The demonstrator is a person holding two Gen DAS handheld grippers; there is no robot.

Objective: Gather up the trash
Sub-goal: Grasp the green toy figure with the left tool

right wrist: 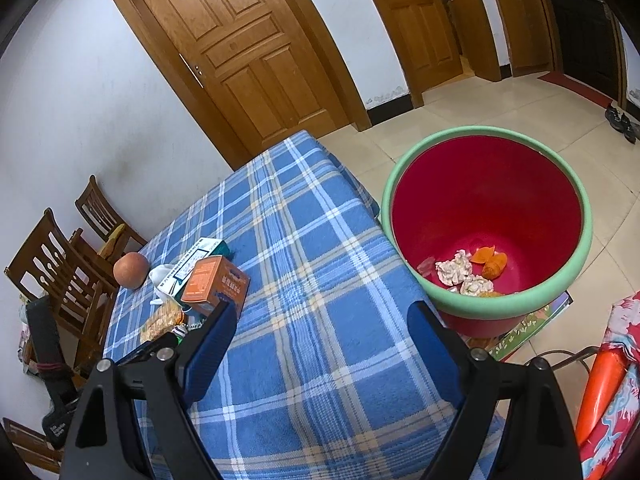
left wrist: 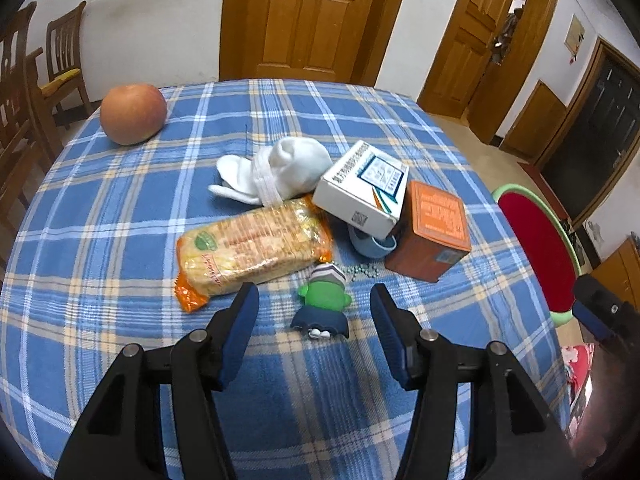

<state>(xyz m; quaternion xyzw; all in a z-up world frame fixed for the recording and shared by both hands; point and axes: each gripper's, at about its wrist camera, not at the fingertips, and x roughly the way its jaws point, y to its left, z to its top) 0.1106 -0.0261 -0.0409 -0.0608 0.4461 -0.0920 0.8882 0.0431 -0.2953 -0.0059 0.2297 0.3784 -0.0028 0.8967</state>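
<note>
**Inspector:** Blue plaid tablecloth (left wrist: pixel 120 208) under the left view; left gripper (left wrist: pixel 314 300) parted, nothing between the pads; small green plastic figurine (left wrist: pixel 325 300) lying in line with the gap; wrapped orange bread loaf (left wrist: pixel 256 248) just beside the left finger.

**Clerk:** Risk?

**Inspector:** Closing could snag the loaf wrapper, in my judgement.

**Clerk:** Right view?

**Inspector:** Right gripper (right wrist: pixel 320 320) wide and empty over cloth; red bin with green rim (right wrist: pixel 486 304) beside the table edge, crumpled paper scraps (right wrist: pixel 454 272) inside; a careless swing might strike the rim.
</note>
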